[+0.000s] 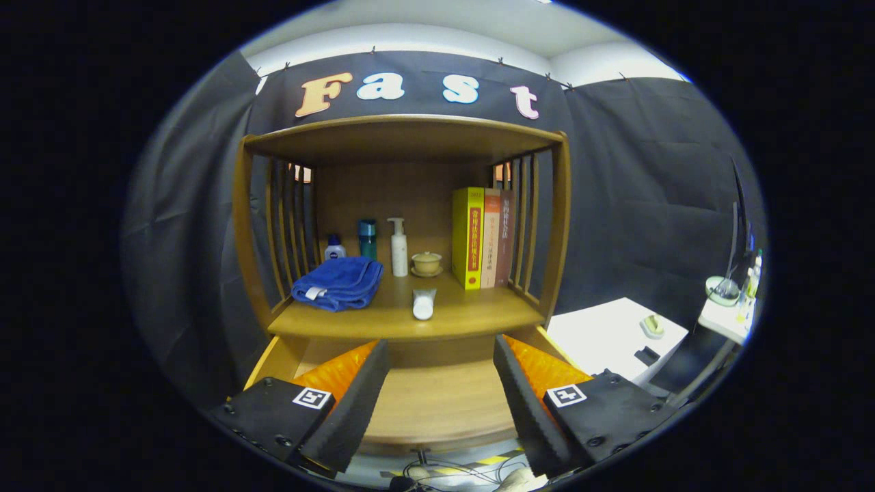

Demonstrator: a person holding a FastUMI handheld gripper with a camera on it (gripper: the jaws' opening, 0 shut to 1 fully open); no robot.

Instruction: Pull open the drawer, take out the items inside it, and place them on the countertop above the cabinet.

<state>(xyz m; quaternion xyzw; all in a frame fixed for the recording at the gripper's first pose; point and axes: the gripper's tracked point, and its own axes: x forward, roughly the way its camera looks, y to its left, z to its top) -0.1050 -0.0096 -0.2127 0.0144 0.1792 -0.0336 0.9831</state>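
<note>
Evenly lit from overhead, bright on the pale ceiling (437,27) and the white table (608,338) at right, which glares nearly blown out. Dim beneath the cabinet's top shelf (403,137), soft shadow on its back panel. Sharp at centre; strong fisheye bending toward the edges, cabinet posts (243,225) bowed.

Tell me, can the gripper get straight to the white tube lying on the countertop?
Probably yes: the gripper is open, holding nothing, and the white tube lies just beyond it near the countertop's front edge, nothing between.
</note>
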